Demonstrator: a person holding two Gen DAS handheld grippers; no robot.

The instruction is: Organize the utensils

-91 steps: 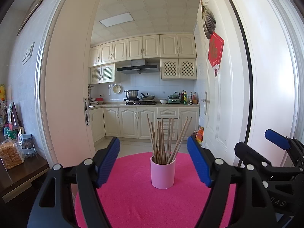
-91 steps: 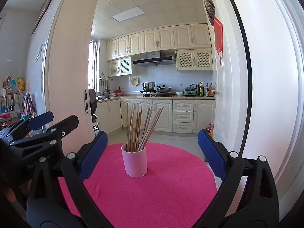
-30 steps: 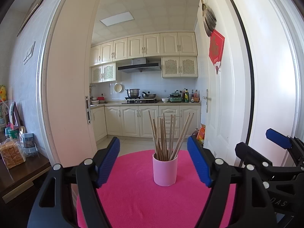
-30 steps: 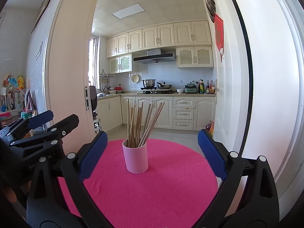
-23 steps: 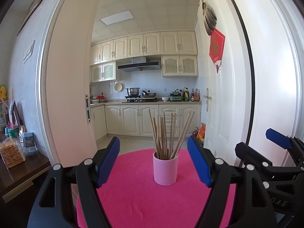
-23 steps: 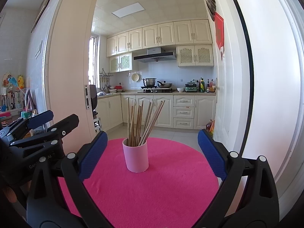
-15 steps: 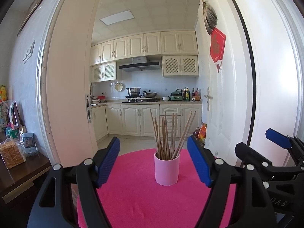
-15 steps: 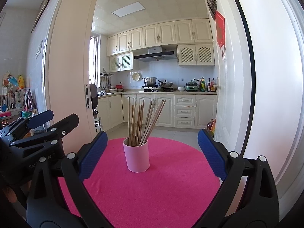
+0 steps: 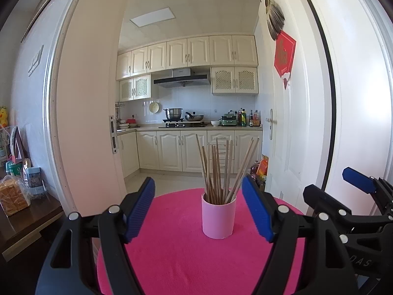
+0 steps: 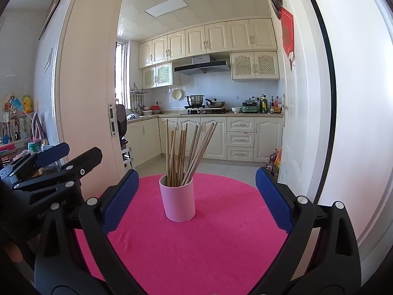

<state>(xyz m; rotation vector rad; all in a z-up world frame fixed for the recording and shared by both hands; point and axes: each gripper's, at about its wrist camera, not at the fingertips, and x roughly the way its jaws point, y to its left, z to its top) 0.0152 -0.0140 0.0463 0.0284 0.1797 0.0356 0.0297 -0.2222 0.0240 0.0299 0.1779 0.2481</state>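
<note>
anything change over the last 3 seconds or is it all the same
Little changed. Both cameras drifted slightly: the pink cup with its chopsticks sits a bit higher in each view and a touch further right, so the grippers seem to have tipped or shifted a little. Nothing was grasped or released. The left gripper and right gripper stayed open and empty, and the cup stayed upright on the pink mat.

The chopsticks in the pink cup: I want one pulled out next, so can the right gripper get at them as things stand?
Probably yes. The right gripper has its jaws wide open and empty, the chopsticks stand well above the pink cup, and only bare pink tablecloth lies between.
</note>
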